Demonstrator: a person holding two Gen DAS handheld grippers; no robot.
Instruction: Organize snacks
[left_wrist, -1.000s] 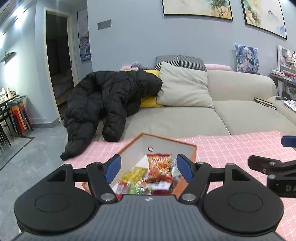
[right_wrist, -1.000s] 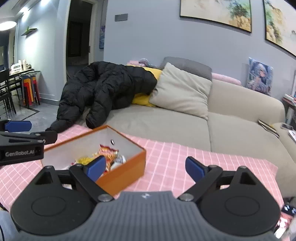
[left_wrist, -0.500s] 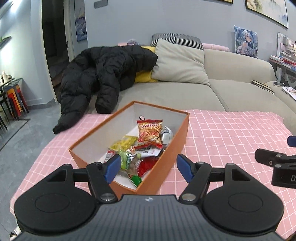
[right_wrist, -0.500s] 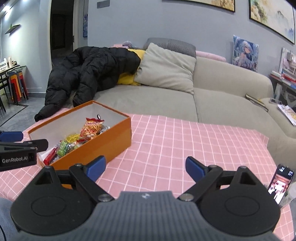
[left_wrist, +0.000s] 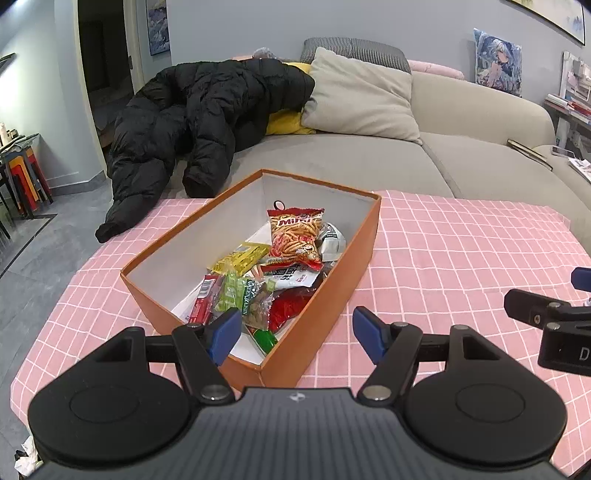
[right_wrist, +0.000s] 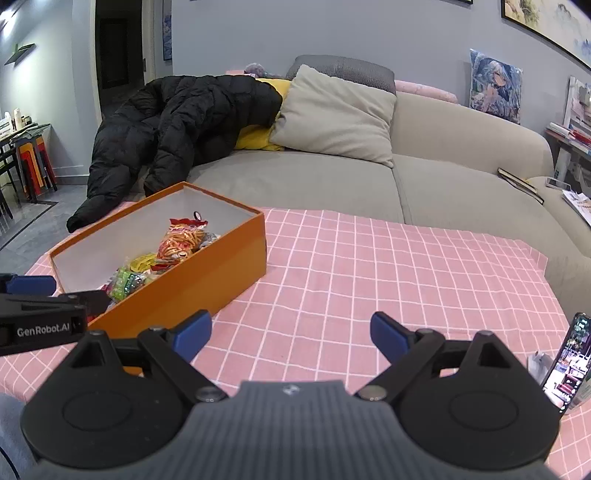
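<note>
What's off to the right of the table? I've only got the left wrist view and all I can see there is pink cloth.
Observer: A phone stands propped upright at the right edge of the pink tablecloth, its screen lit.
Operator: Okay, and is the right gripper holding anything? I only see part of one side of it.
Observer: No. The right gripper is open, with bare cloth showing between its blue pads.
Operator: And the outside of the orange box on that side, anything against it?
Observer: Nothing. The long right wall of the orange box is plain, with clear cloth beside it.
</note>
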